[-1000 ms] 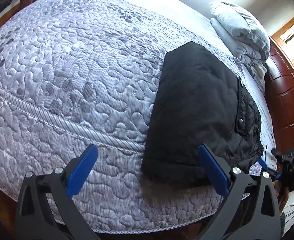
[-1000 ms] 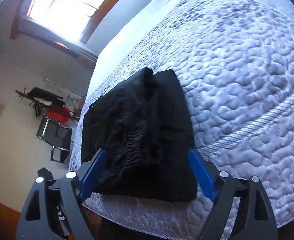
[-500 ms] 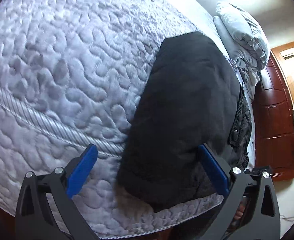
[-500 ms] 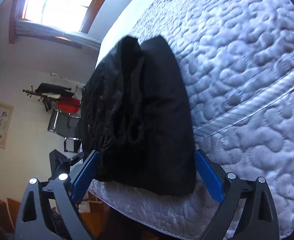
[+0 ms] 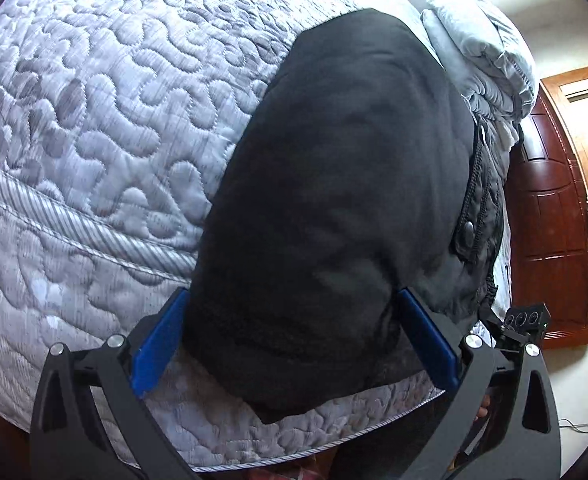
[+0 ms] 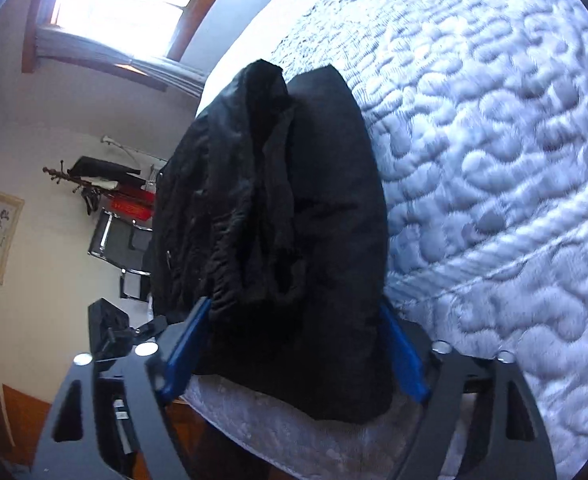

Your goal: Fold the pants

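Observation:
The black pants (image 5: 334, 184) lie folded into a thick rectangle near the edge of the quilted grey mattress (image 5: 93, 120). My left gripper (image 5: 294, 340) is open, its blue fingers (image 5: 155, 344) straddling the near end of the pants. In the right wrist view the pants (image 6: 294, 220) show bunched layers and a waistband. My right gripper (image 6: 294, 348) is open too, its blue fingers (image 6: 404, 360) on either side of the other end at the mattress edge (image 6: 494, 160). The right gripper body also shows in the left wrist view (image 5: 524, 320).
Folded pale bedding (image 5: 486, 60) lies beyond the pants. A dark wooden cabinet (image 5: 550, 220) stands beside the bed. In the right wrist view a window (image 6: 125, 4), a coat rack (image 6: 93, 176) and a chair (image 6: 121, 248) stand past the bed.
Both grippers have moved in toward the pants; their open fingers now straddle the two ends. The pants have not moved.

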Available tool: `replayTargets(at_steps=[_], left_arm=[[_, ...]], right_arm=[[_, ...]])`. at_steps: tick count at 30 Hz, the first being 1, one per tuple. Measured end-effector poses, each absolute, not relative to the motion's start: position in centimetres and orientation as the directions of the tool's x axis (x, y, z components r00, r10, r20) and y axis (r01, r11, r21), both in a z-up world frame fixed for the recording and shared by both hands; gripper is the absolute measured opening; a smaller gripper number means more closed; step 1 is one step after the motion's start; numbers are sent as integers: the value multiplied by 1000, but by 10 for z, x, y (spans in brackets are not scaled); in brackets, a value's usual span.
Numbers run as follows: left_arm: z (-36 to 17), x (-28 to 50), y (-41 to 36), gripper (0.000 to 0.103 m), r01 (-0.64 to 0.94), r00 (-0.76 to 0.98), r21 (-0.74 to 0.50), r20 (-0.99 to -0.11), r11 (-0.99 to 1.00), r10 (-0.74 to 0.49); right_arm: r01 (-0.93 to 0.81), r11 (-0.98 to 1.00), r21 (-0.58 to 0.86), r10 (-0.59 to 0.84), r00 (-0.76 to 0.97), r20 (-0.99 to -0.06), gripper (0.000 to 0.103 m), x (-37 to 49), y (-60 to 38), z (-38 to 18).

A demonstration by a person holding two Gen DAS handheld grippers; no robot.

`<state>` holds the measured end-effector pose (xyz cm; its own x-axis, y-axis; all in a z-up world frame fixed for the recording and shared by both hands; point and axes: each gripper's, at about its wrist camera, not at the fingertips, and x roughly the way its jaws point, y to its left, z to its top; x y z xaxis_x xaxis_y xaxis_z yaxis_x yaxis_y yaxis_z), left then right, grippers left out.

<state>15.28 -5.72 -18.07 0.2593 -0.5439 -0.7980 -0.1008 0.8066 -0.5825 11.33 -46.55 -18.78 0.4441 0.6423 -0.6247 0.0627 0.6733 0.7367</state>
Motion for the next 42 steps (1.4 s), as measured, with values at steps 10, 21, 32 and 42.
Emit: replayTargets(at_steps=[10,21,32,42], left_arm=[[-187,149,-74,100,-133,290,-616,-774,777,-564],[-178,163,-73,100,-83,267,-584,-794,807,-547],[-84,146,-73,100,110,432,-388,-811,915,-396],[-14,143,-92,100,227,570,-291,-735,930,-368]], right_arm=[[31,733,679,599,441,-668,65,132,-466,-174],[63,723,688,596,446,-668,78,127,-467,-177],[24,762,647,545,517,-660,87,116,-491,-131],[-20,814,580,498,538,-680,97,136,-483,-89]])
